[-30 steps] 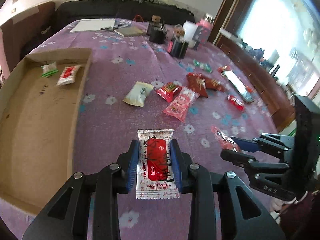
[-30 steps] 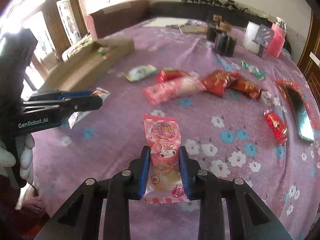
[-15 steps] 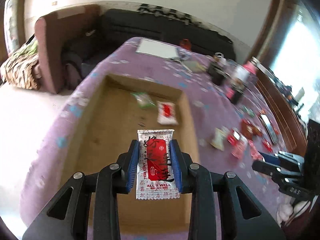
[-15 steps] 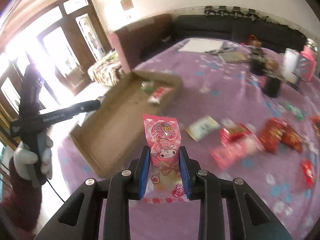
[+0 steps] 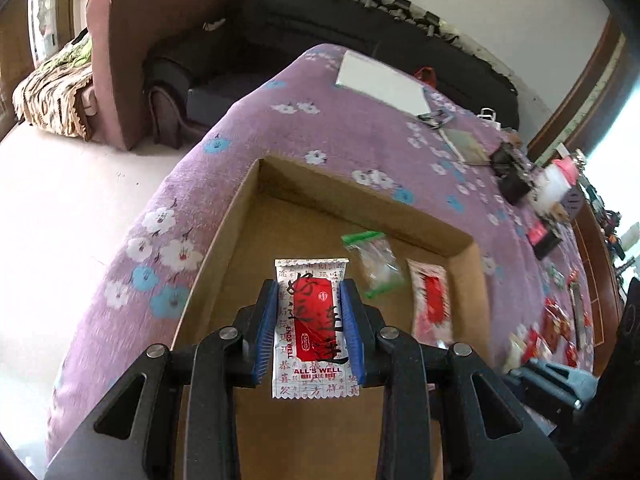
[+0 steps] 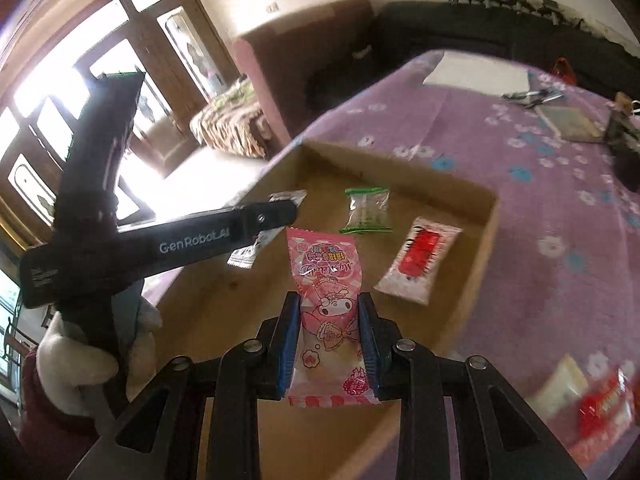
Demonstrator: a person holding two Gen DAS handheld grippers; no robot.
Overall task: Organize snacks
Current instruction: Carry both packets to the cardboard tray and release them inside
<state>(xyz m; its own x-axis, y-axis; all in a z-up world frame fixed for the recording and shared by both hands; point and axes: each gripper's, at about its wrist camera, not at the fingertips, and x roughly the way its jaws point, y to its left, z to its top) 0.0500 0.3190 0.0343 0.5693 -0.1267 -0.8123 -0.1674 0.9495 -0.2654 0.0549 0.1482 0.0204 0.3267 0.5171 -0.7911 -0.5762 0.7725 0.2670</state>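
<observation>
Your tabletop (image 5: 360,140) wears a purple floral cloth, with a dark sofa (image 5: 360,40) at 12 o'clock. A cardboard box (image 5: 236,216) sits below both grippers. Your left gripper (image 5: 312,326) is clamped on a red-and-white packet (image 5: 312,320); your right gripper (image 6: 330,344) is clamped on a pink packet (image 6: 326,276). Two snacks lie in the box at 1 o'clock.

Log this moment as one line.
left gripper: shut on red packet | right gripper: shut on pink packet | both over box | nothing released yet
</observation>
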